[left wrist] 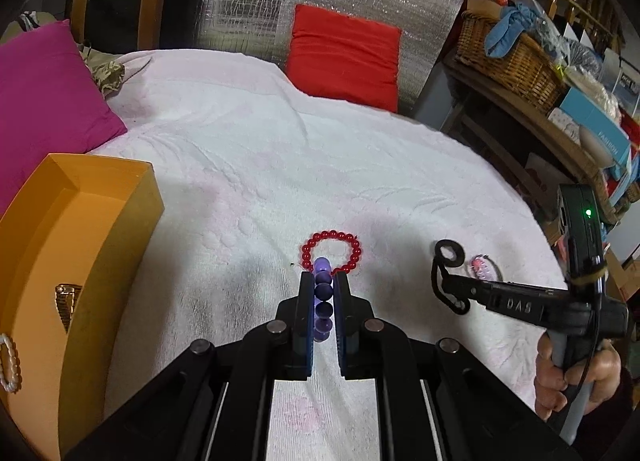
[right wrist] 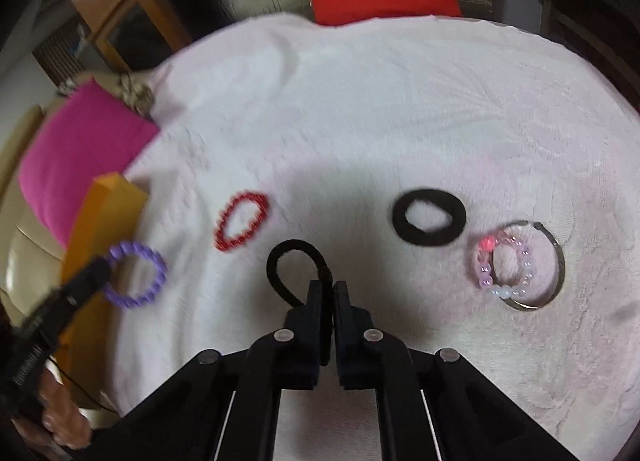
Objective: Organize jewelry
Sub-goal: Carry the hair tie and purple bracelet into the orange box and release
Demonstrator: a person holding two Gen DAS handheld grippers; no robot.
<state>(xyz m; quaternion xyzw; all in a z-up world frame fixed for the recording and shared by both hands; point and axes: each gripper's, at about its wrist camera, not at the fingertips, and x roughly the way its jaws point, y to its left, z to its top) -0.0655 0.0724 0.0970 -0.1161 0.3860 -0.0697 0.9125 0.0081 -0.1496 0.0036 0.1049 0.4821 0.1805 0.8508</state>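
Left wrist view: the left gripper is clamping a purple bead bracelet edge-on, jaws closed down to the width of the beads, and is holding it above the white towel. A red bead bracelet is lying flat on the towel just beyond the fingertips. The orange box is sitting at the left edge, with a pearl bracelet and a gold item inside. The right gripper is showing at the right, carrying a thin black loop. Right wrist view (motion-blurred): the right gripper is pinching the black loop, jaws nearly touching. A black hair tie is lying ahead on the towel; right of it, a pink bead bracelet is overlapping a metal bangle. At the left, the left gripper is holding the purple bracelet beside the orange box.
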